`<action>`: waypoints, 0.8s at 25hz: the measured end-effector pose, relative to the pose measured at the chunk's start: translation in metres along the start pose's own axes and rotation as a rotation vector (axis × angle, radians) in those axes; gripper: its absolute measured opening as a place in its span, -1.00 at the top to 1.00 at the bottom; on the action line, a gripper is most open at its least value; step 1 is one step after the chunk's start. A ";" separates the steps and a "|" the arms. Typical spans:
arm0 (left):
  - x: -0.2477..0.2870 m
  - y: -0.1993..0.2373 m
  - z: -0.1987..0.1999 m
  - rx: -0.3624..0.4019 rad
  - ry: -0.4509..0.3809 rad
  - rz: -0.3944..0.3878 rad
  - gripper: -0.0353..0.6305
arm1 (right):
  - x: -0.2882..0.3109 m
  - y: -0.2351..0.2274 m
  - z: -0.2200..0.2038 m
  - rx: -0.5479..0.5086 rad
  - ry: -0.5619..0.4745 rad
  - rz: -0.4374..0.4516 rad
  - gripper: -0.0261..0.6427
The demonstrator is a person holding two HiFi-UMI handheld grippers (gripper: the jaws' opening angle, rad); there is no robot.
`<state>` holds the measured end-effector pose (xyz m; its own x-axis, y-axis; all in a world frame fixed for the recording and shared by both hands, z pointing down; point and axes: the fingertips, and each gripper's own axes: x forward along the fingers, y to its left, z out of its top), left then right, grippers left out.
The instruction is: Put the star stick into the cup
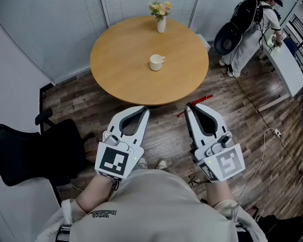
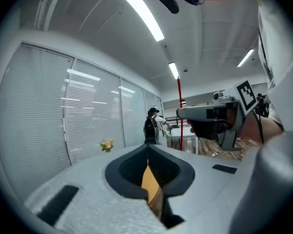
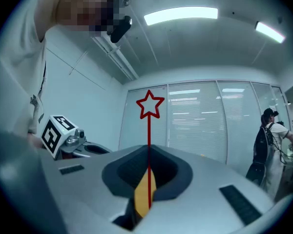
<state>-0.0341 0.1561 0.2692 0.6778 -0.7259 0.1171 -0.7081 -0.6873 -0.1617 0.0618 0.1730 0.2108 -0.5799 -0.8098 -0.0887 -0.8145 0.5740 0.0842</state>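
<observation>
In the head view, the round table (image 1: 121, 79) carries the cup (image 1: 156, 62) near its middle and a vase of flowers (image 1: 161, 15) at its far edge. The left gripper (image 1: 142, 111) and the right gripper (image 1: 190, 108) are both on the near side of the table, over the wooden floor. The red star stick (image 1: 206, 98) sticks out at the right gripper's tip, just off the table's near edge and well apart from the cup. A person (image 1: 252, 19) stands beyond the table's right side.

In the left gripper view, the jaws are pressed together with nothing between them.

In the right gripper view, the jaws are clamped on the star stick, and its star is above them.
</observation>
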 end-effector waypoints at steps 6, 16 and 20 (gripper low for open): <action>0.001 0.002 0.002 -0.021 -0.001 0.019 0.83 | 0.001 -0.005 -0.009 0.038 0.026 -0.006 0.83; 0.010 -0.012 0.007 -0.003 -0.002 0.035 0.83 | -0.012 -0.021 -0.006 0.036 0.018 -0.001 0.83; 0.014 -0.022 0.005 0.002 0.016 0.036 0.83 | -0.020 -0.029 -0.009 0.040 0.016 -0.003 0.83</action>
<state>-0.0080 0.1608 0.2694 0.6483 -0.7507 0.1269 -0.7320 -0.6604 -0.1676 0.0976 0.1714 0.2187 -0.5777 -0.8129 -0.0733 -0.8162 0.5761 0.0440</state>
